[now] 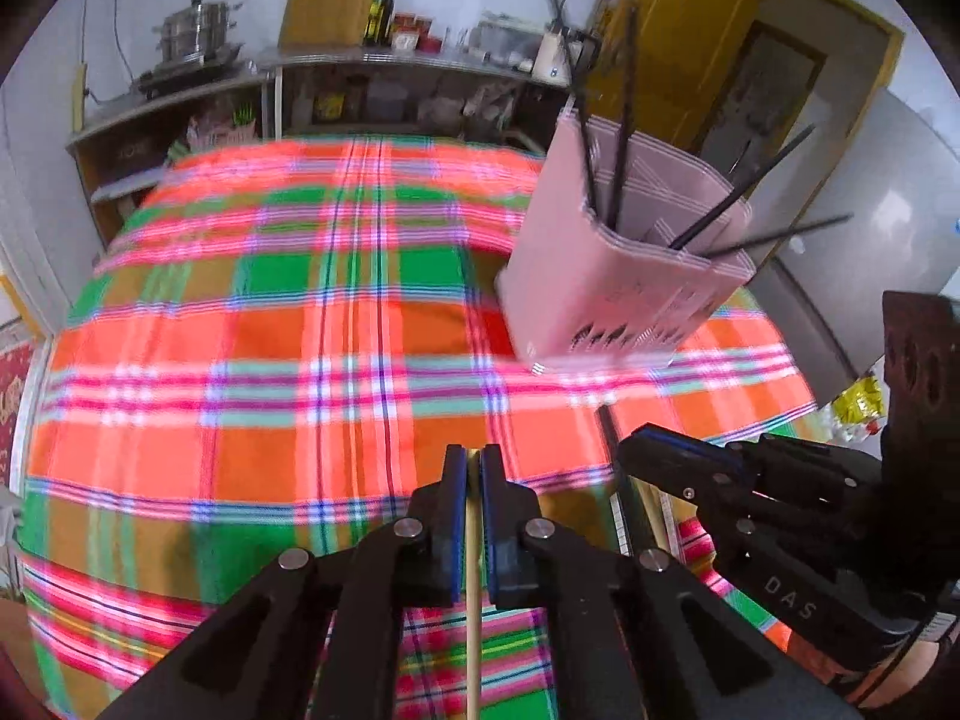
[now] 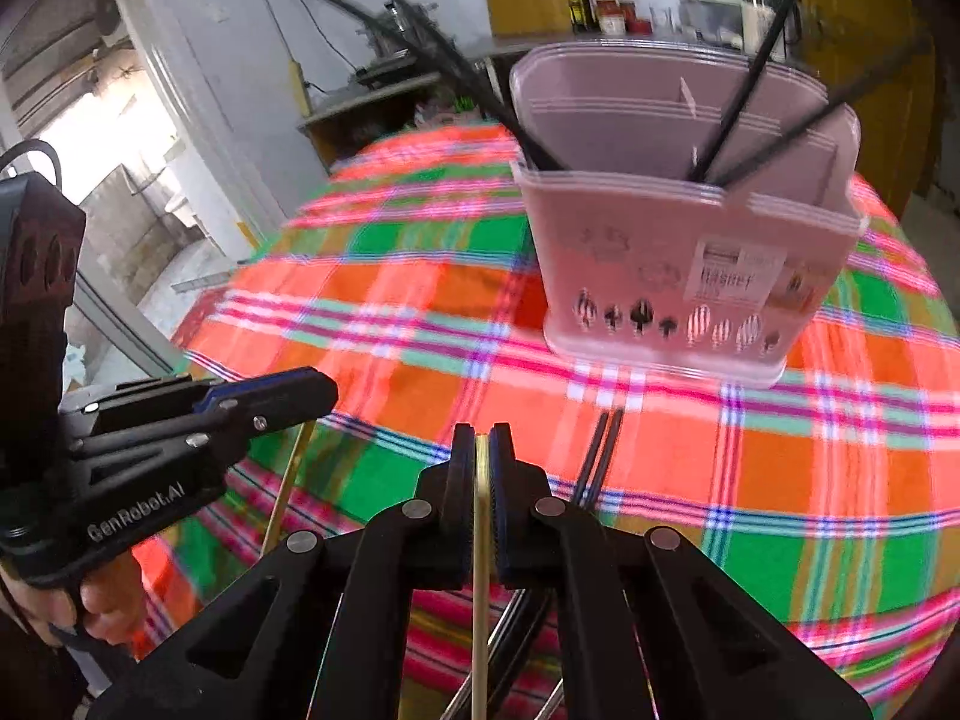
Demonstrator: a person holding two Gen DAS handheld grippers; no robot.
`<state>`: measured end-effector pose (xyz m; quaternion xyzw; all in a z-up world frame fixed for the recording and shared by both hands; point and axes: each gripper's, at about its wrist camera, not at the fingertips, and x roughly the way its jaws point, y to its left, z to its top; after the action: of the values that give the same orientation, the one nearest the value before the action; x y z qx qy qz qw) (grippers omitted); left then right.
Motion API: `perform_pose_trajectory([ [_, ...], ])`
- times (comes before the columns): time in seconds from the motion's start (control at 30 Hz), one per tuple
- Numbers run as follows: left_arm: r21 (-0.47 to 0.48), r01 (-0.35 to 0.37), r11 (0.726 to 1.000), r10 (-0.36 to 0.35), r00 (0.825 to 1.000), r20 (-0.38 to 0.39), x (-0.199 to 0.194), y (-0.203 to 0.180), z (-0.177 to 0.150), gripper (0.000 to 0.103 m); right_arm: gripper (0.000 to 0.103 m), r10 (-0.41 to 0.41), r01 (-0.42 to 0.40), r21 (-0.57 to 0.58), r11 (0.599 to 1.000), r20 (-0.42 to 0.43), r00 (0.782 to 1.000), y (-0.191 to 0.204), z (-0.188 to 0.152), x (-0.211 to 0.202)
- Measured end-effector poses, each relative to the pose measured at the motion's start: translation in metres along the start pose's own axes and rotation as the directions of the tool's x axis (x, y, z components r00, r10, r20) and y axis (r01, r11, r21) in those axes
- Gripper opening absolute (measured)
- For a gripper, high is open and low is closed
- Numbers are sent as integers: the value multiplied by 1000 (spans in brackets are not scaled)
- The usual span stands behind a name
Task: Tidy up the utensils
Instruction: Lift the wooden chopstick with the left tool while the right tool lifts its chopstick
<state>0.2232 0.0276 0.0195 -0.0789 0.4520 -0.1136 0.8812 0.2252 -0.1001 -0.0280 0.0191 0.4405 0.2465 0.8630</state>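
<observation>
The left claw was clamped on a pale wooden chopstick, its blue-padded jaws pressed against the stick from both sides — the stick ran from the tips back toward six o'clock in the left wrist view. The right claw gripped a second wooden chopstick in the same way, jaws narrow on it.

In the left wrist view the right claw showed at four o'clock, tips pointing toward ten o'clock. In the right wrist view the left claw sat at nine o'clock, a hand around its handle at eight o'clock, with its chopstick slanting down below the jaws.

A pink holder stood on the plaid cloth of the bench, at one o'clock from both claws and well apart from them. It was divided into compartments, and several black chopsticks leaned out of it at different angles.

On the cloth between the holder and the right claw lay a pair of black chopsticks, side by side, at about one o'clock just beside the claw's tips. Metal utensil handles showed under the right claw — what kind I could not tell.
</observation>
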Motion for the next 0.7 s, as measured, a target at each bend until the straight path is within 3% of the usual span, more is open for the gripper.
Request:
perform_pose_trajectory([
  [0.5,73,22,997,-35,983,181,-95,-28,36,4,5,-7,17,-41,999,223,975,15,27,-98],
  [0.7,81,23,996,-37,985,168,-100,-34,30,4,5,2,6,-30,1000,248,969,16,19,-110],
])
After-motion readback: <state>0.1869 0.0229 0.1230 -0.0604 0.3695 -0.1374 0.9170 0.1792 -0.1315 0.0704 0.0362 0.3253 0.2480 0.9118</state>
